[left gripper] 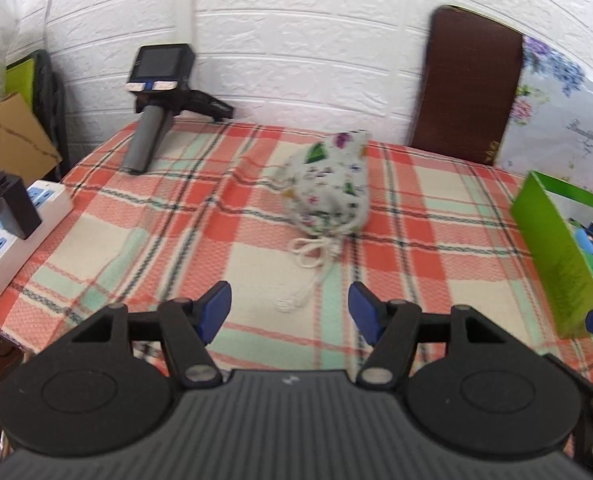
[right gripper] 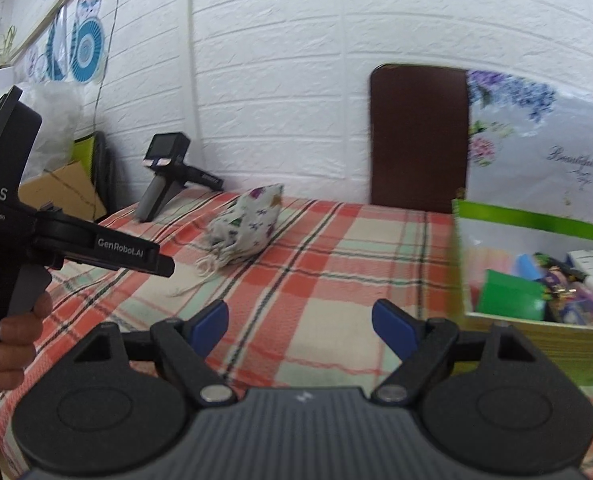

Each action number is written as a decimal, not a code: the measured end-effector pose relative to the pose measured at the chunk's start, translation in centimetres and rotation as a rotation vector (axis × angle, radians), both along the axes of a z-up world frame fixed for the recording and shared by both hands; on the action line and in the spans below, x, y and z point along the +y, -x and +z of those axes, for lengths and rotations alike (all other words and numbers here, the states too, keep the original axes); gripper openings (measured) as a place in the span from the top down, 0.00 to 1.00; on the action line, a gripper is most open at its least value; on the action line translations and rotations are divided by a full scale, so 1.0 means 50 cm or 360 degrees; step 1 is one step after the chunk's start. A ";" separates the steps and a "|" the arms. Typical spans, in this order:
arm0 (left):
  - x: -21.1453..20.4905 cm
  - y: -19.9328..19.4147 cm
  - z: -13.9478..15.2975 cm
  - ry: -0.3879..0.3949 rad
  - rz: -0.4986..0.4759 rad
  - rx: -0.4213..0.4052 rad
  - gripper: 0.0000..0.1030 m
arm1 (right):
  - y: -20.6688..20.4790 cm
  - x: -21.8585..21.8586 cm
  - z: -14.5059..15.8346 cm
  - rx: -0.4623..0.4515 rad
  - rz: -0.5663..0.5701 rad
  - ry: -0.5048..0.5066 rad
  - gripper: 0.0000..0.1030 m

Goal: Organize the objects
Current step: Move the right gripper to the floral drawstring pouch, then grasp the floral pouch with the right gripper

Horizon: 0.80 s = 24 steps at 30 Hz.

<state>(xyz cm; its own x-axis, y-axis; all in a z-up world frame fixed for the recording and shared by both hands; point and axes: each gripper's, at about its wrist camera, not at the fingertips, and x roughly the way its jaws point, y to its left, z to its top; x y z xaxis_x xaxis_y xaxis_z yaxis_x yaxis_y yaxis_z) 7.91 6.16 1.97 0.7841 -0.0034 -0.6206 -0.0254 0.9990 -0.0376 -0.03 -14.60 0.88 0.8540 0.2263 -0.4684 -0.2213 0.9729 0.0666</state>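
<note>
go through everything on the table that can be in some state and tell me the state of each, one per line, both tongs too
Left tongs: open, empty, pointed at the pouch.
Right tongs: open, empty, over bare cloth.
Floral drawstring pouch: cinched shut, lying on the tablecloth, cord trailing loose.
Green box: open-topped, holding small items.
Spare gripper: set down at the table's far corner.
Power strip: one black adapter plugged in.

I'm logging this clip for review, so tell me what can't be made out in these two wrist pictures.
- Floral drawstring fabric pouch: its contents are hidden by the cloth in both views.
- Green cardboard box: in the left wrist view the frame edge cuts it off; in the right wrist view its jumbled items are too blurred to identify.
- Cursive writing on the floral plastic bag: too small and blurred to read fully.
</note>
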 end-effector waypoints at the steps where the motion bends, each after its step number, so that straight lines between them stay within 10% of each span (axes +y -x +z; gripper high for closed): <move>1: 0.017 -0.005 -0.006 0.0003 0.0035 0.0004 0.33 | -0.012 0.009 -0.005 0.0025 0.0022 -0.0008 0.20; 14: 0.211 -0.042 -0.026 0.0213 0.0340 0.0081 0.33 | -0.350 0.133 -0.065 0.0379 0.0078 -0.0409 0.11; 19: 0.224 -0.038 -0.028 0.0239 0.0324 0.0110 0.33 | -0.413 0.157 -0.093 0.0424 0.0142 -0.0375 0.69; 24: 0.202 -0.045 -0.030 0.0389 0.0194 0.0164 0.33 | -0.302 0.079 -0.077 0.0501 0.0266 -0.0447 0.72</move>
